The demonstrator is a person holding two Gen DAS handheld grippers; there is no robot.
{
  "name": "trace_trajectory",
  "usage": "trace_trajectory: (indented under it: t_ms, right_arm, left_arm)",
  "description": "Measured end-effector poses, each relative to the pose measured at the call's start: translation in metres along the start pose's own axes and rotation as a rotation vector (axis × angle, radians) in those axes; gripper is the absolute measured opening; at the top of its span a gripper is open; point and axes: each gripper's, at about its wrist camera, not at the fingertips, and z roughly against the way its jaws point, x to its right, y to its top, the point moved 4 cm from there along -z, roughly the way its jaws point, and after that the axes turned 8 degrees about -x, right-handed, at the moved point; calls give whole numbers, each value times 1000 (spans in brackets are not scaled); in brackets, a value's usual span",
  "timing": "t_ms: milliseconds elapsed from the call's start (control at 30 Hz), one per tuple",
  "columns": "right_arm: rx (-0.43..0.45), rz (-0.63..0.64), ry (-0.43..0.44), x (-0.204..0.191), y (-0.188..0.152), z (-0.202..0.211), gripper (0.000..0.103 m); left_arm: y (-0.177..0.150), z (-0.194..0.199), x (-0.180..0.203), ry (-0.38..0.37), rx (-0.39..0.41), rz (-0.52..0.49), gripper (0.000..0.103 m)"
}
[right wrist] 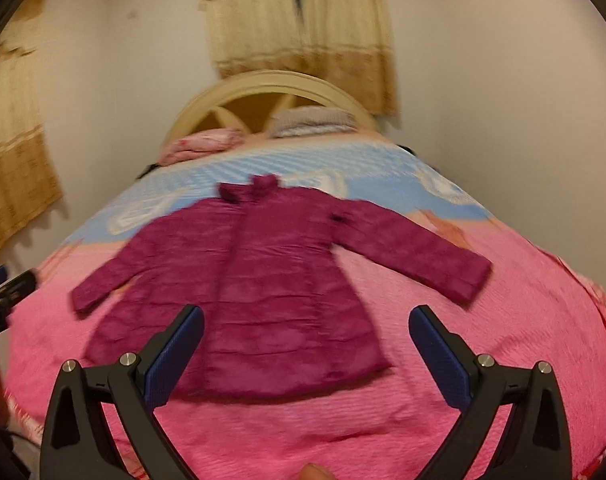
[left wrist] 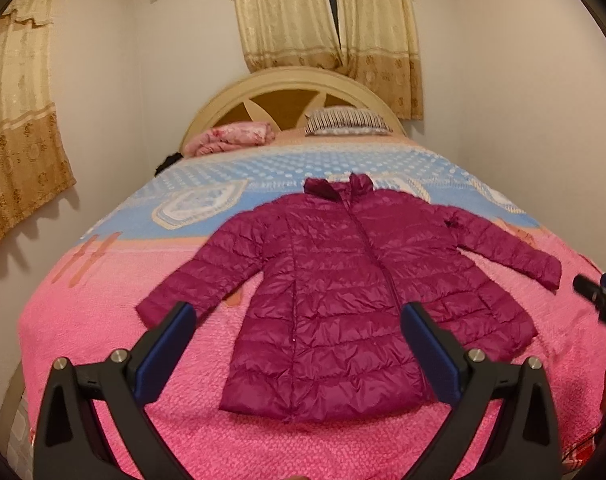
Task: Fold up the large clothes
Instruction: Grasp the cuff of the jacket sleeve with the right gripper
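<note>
A magenta quilted puffer jacket (left wrist: 335,284) lies flat and zipped on the bed, front up, collar toward the headboard, both sleeves spread outward. It also shows, blurred, in the right wrist view (right wrist: 263,280). My left gripper (left wrist: 299,316) is open and empty, held above the jacket's lower hem. My right gripper (right wrist: 307,320) is open and empty, held above the hem on the jacket's right side. The right gripper's tip shows at the right edge of the left wrist view (left wrist: 595,296), and the left gripper's tip at the left edge of the right wrist view (right wrist: 7,292).
The bed has a pink and blue bedspread (left wrist: 103,320). A pink folded blanket (left wrist: 231,138) and a striped pillow (left wrist: 345,122) lie by the arched headboard (left wrist: 287,80). Walls close in on both sides, with curtains (left wrist: 327,12) behind.
</note>
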Motion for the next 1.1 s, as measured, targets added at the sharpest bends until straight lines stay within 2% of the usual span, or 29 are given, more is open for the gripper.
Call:
trace_trajectory:
  t_ms: [100,300,500,600,667,700,733,800,867,900,933,1100]
  right_arm:
    - [-34,-81,-59,43,2,-30,102]
    - [-129,-301,-67,133,0,-95,102]
    - [-131,-432,-119,201,14,-135,102]
    - [-138,-475,-105,223,22,-153,100]
    - [-144,-478,-79,228,28,-164,91]
    - [-158,-472,-60,228,32,-172,79]
    - [-169,-466,-53,226,35,-178,73]
    - [-194,-443,-27,221,38,-190,69]
    - [-202,-400,-33,214,41,-197,52]
    - [-206,-377,-31,212,43,-200,33]
    - [-210,-365,-21,211,44,-203,25]
    - [-173,-349,-80,222,63,-195,11]
  left_arm:
    - [1,-24,7,-28,-37,-14,103]
    - [2,-70,29,-70,-105,-42,103]
    - [7,-112,50,-65,-146,-76,103]
    - [8,-129,58,-65,-171,-85,103]
    - [8,-137,63,-59,-178,-95,103]
    - [8,-140,64,-57,-179,-99,103]
    - [8,-142,65,-54,-182,-102,103]
    - [8,-148,66,-58,-193,-102,103]
    - [7,-151,64,-64,-200,-98,103]
    - [7,-152,63,-64,-202,-96,103]
    - [6,-152,60,-65,-204,-91,103]
    - [5,-152,46,-70,-204,-62,103]
